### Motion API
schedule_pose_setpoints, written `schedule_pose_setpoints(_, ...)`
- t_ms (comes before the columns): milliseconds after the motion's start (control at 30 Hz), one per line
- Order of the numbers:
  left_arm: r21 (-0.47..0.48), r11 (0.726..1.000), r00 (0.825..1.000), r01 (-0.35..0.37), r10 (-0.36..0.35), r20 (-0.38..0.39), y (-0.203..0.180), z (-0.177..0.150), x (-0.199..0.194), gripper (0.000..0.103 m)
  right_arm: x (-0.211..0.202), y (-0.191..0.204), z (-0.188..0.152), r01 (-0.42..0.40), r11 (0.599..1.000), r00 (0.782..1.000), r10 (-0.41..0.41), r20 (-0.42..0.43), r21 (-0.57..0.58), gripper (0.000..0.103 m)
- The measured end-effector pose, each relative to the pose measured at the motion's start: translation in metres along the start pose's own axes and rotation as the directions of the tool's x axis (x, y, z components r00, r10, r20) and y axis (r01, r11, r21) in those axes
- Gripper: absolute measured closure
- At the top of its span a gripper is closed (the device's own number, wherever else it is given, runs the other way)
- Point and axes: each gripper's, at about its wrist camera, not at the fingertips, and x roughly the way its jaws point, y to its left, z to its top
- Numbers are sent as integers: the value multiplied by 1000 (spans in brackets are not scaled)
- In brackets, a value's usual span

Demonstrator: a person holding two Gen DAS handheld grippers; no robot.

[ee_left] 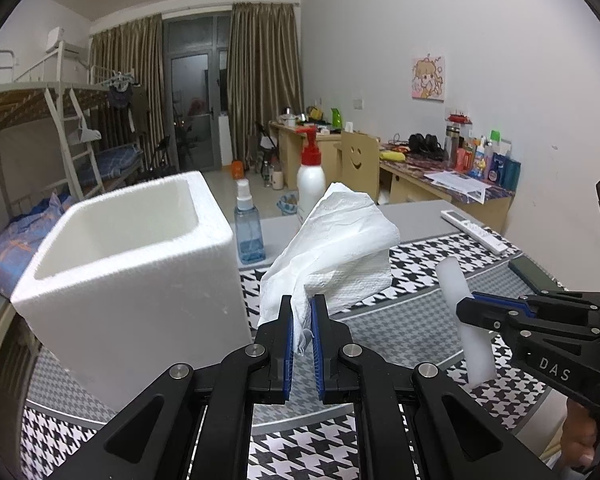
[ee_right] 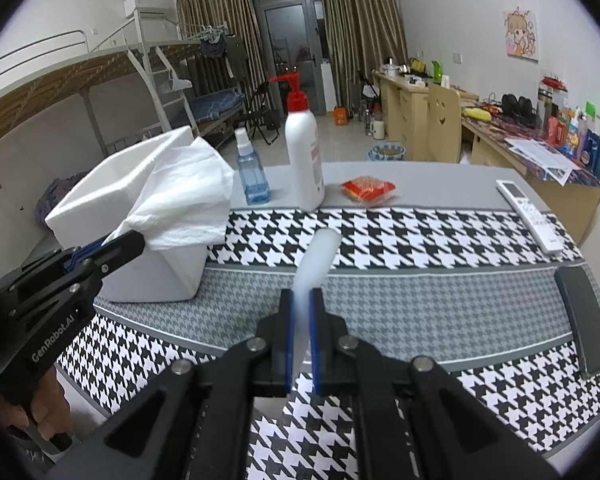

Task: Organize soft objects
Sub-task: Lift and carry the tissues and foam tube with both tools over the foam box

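My left gripper (ee_left: 302,300) is shut on a crumpled white paper towel (ee_left: 336,248), held in the air just right of the open white foam box (ee_left: 132,264). In the right wrist view the towel (ee_right: 184,196) hangs beside the box (ee_right: 112,184), pinched by the left gripper (ee_right: 138,236). My right gripper (ee_right: 302,294) is shut on a white foam strip (ee_right: 314,264), held above the houndstooth cloth. The strip (ee_left: 460,312) and right gripper (ee_left: 466,306) also show at the right of the left wrist view.
On the table stand a blue spray bottle (ee_right: 252,176) and a white pump bottle with red top (ee_right: 304,148). A red packet (ee_right: 368,190), a white remote (ee_right: 528,214) and a dark phone (ee_right: 584,320) lie on it. Bunk beds and desks fill the room behind.
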Motion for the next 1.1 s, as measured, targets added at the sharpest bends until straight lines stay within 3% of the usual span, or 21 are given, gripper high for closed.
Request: schedule_pose_setpoints(1100,10,1000,995,-18,17,98,1,25,-22,94,-22,14,26,-18,999,994,23,108,-50,93)
